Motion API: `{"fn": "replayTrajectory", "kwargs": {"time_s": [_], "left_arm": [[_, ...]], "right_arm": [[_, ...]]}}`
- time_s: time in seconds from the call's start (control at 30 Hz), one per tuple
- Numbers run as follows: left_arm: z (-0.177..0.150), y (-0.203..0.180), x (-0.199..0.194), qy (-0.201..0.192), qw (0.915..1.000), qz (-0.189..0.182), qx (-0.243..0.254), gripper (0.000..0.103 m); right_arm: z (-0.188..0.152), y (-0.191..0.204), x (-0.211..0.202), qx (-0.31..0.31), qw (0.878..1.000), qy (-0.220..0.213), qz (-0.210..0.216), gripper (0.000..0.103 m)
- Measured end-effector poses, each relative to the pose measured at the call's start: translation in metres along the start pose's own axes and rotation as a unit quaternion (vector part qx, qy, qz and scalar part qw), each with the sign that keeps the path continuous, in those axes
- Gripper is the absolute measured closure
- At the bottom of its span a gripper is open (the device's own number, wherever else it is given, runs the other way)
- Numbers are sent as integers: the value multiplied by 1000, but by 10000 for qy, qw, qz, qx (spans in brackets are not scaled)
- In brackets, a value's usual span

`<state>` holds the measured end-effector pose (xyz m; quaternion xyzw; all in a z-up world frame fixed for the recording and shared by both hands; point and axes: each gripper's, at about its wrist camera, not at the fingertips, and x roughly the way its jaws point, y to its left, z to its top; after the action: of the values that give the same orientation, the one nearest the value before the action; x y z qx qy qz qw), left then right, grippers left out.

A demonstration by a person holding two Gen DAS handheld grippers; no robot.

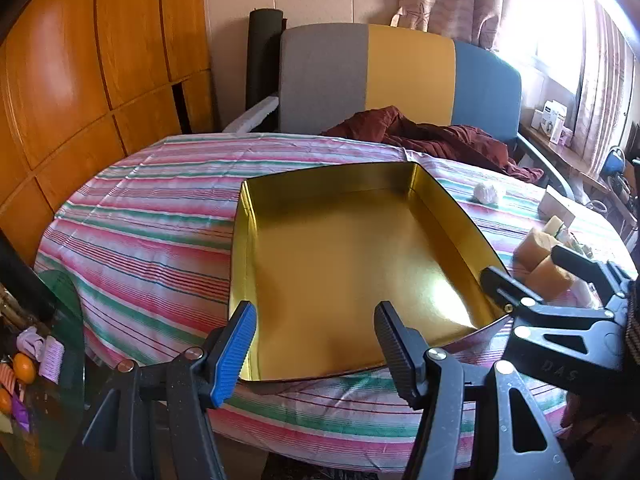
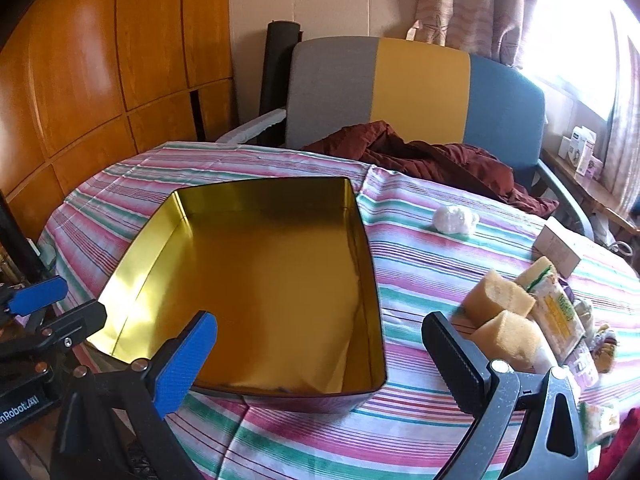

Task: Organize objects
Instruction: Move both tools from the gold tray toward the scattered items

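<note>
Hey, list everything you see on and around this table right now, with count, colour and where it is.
Open rectangular metal tin: one, gold inside, nothing in it, centre of the table.
Striped tablecloth: one, pink, green and white, covering the table.
Foam sponge blocks: at least two, tan, right of the tin.
Packets: several, yellowish, in the pile beside the sponges.
Crumpled wad: one, white, beyond the tin on the right.
Small carton: one, pale, far right edge.
Rumpled cloth: one, maroon, far side of the table.
Chair: one, grey, yellow and blue, behind the table.
Left gripper: open, over the tin's near edge.
Right gripper: open, at the tin's near right corner.
</note>
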<state>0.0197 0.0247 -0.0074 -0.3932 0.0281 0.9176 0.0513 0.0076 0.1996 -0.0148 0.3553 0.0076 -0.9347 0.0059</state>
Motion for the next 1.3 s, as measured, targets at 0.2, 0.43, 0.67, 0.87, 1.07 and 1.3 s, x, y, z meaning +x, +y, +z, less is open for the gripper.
{"fn": "replayTrajectory", "kwargs": {"time_s": [0.2, 0.43, 0.67, 0.87, 1.07, 1.3], "left_arm": [[3, 9, 3, 54, 9999, 6, -130, 41], [4, 7, 6, 119, 9998, -81, -146, 41], [6, 3, 12, 229, 9993, -264, -145, 41], [7, -3, 15, 296, 9989, -355, -97, 41], [7, -7, 20, 406, 9978, -516, -80, 41], [11, -14, 25, 526, 9968, -603, -39, 40]], "right_arm": [[4, -2, -10, -29, 9998, -98, -186, 0], [8, -1, -17, -105, 9995, -212, -222, 0], [8, -5, -18, -77, 9995, -199, -244, 0], [8, -10, -15, -54, 9996, -165, -242, 0], [8, -15, -13, -9, 9996, -134, -264, 0], [5, -26, -9, 70, 9996, -56, -284, 0]]}}
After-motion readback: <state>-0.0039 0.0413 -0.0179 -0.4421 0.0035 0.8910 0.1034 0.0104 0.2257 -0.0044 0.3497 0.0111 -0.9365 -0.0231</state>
